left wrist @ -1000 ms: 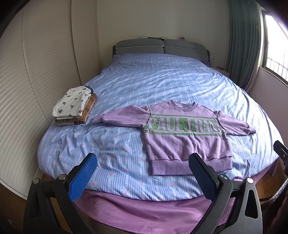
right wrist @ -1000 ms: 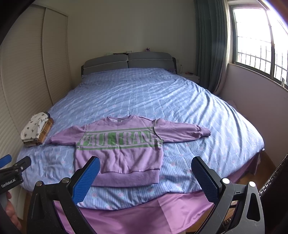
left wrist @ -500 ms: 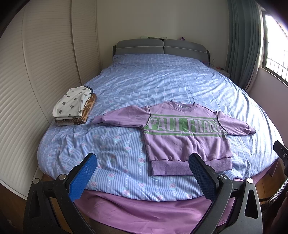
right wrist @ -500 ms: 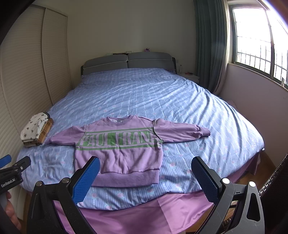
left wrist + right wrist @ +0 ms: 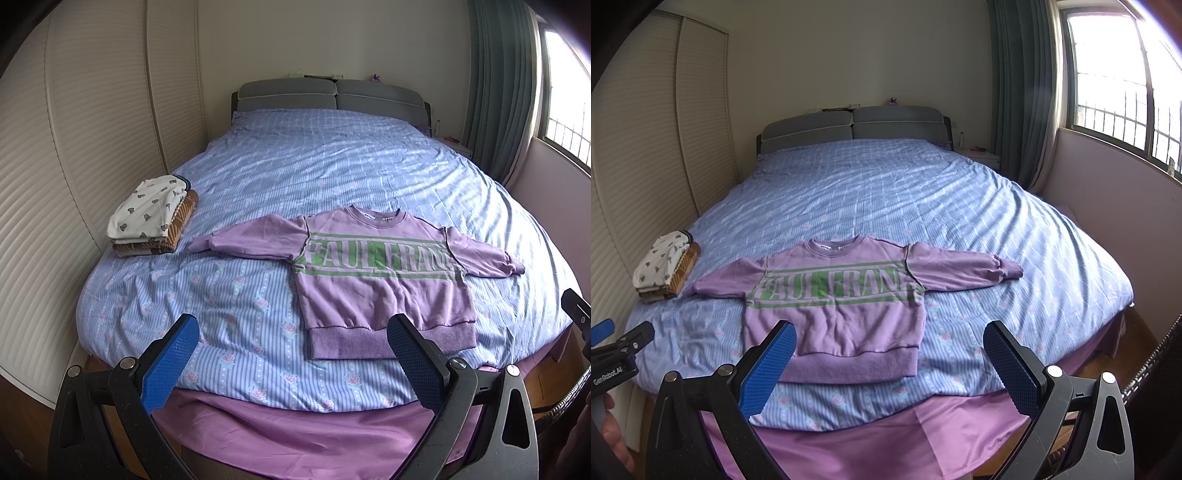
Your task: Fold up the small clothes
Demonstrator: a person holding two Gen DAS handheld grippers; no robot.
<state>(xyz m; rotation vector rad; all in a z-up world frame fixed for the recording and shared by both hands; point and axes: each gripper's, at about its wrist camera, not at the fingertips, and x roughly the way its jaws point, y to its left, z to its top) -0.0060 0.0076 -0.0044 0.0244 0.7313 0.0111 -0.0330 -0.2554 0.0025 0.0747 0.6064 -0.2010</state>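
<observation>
Both grippers, left gripper (image 5: pixel 291 354) and right gripper (image 5: pixel 888 356), are hovering wide-fingered off the bed's (image 5: pixel 1052 258) near edge, risking bunching the purple sweatshirt (image 5: pixel 834 306) by grabbing unevenly.

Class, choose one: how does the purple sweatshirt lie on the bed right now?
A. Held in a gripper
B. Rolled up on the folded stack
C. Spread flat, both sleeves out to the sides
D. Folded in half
C: the purple sweatshirt lies flat on the bed with both sleeves stretched sideways, untouched by either open gripper.

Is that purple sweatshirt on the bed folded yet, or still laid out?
Laid out flat, not folded. The purple sweatshirt lies face up, both sleeves stretched sideways, its green lettering fully showing.
</observation>
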